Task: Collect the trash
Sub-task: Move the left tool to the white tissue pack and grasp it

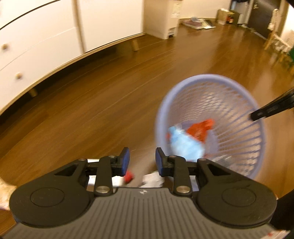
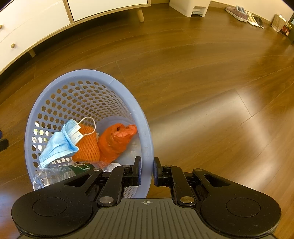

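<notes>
on the wood floor (image 2: 202, 73) by white drawers (image 2: 27, 23), right gripper (image 2: 147, 171) clamps basket rim (image 2: 145, 128); left gripper (image 1: 142, 161) wide.

Two downward wrist views, shared basket (image 1: 211, 80) (image 2: 88, 73)

I count one lilac basket (image 2: 147, 128) on the floor (image 2: 202, 82). Inside it I make out one blue face mask (image 2: 58, 143), one orange knitted net piece (image 2: 88, 147), one orange plastic bag (image 2: 114, 141) and one clear plastic bottle (image 2: 55, 175) with a dark green label. From my left camera I see two loose bits on the floor near my left claw (image 1: 142, 160): one small red scrap (image 1: 128, 177) and one white crumpled piece (image 1: 153, 179). Far off I count one white step bin (image 2: 191, 7), one long white cabinet (image 2: 36, 20) on the left, and a row of shoes (image 2: 244, 15), about four, though the farthest blur together.
</notes>
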### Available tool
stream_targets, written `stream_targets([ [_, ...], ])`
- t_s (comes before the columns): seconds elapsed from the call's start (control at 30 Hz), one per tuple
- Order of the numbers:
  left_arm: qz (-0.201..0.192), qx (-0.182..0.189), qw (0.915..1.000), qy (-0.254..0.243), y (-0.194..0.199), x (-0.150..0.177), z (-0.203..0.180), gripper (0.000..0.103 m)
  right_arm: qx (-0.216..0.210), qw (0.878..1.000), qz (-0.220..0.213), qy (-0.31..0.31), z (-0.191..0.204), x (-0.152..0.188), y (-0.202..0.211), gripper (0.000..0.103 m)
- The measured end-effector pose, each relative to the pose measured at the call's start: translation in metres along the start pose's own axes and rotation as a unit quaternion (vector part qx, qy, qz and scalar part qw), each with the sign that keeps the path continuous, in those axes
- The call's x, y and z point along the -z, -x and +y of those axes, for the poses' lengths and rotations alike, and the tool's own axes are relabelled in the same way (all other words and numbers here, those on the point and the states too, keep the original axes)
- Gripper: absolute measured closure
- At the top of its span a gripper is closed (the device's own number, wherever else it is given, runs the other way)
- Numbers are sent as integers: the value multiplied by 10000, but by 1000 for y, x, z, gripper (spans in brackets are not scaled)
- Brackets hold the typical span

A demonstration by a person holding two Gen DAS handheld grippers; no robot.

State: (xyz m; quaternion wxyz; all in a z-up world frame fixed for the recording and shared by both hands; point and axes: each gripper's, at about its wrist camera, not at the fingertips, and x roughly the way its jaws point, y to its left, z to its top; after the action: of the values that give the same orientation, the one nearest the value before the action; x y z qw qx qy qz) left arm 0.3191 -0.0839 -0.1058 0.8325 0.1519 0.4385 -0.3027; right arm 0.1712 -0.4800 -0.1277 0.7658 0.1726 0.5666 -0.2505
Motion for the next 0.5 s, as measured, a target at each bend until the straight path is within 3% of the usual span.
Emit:
stream_targets([
  [0.17, 197, -680, 9963, 480, 5, 24, 61, 78, -1, 10000, -1, -36, 0, -2, -2, 94],
  [0.33, 335, -1195, 9876, 966, 18, 50, 119, 78, -46, 9999, -25, -90, 1, -2, 0, 94],
  [0.5, 442, -1686, 9780, 1146, 29, 76, 171, 76, -93, 9998, -20, -162, -1, -2, 3, 94],
])
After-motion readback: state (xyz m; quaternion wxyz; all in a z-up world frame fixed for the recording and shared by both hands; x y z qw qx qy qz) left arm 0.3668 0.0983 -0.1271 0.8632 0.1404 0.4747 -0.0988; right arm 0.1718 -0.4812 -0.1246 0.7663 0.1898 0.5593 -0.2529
